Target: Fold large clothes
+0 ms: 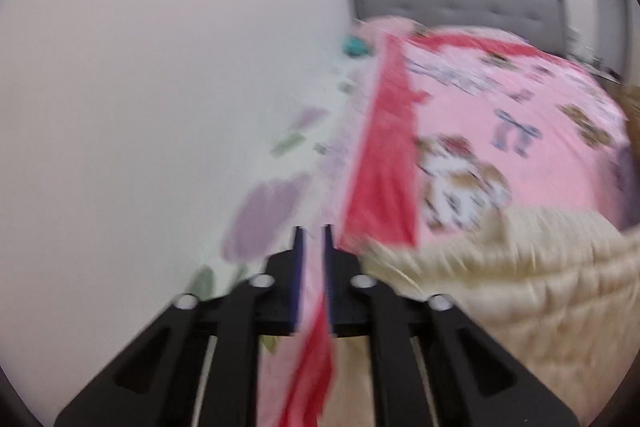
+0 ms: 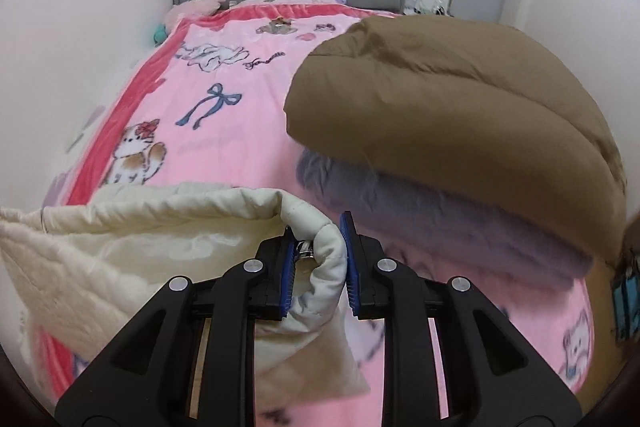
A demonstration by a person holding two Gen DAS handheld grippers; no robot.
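The right gripper (image 2: 319, 259) pinches a fold of the cream coat (image 2: 120, 247) above the pink bed (image 2: 224, 147). The blurred left gripper (image 1: 313, 259) looks shut, apparently empty.

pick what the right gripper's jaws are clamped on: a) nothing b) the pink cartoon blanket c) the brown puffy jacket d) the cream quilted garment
d, since in the right wrist view the right gripper has a rolled edge of the cream quilted garment pinched in its jaws, apart from the brown puffy jacket.
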